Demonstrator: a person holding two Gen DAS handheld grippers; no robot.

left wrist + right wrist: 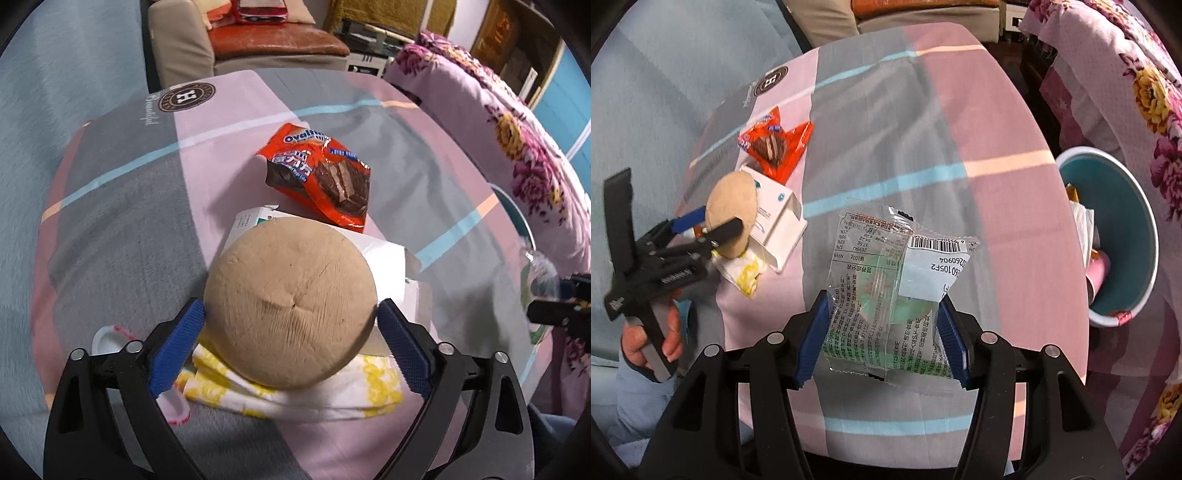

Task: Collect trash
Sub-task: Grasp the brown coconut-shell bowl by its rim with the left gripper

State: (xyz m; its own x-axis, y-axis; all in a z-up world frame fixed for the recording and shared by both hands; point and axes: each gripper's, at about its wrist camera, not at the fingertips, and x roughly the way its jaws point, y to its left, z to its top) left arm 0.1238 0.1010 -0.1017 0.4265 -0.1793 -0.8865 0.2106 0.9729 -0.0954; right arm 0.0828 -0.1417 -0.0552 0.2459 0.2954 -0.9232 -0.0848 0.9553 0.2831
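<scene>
My left gripper (290, 321) is shut on a round tan cardboard lid (290, 301), held just above a yellow-and-white napkin (291, 387) and a white carton (384, 254). An orange Ovaltine wafer bag (321, 173) lies beyond them. My right gripper (882, 332) is shut on a clear plastic snack wrapper (894, 280) with green print and a barcode label, held above the table. The right wrist view also shows the left gripper (713, 225) with the lid (733, 214), the carton (775, 221), the napkin (746, 273) and the orange bag (775, 144).
A teal bin with a white rim (1126, 236) stands off the table's right edge and holds some trash. The round table wears a pink, grey and blue striped cloth (923, 129). A floral blanket (517, 147) lies at right, a sofa (258, 44) behind.
</scene>
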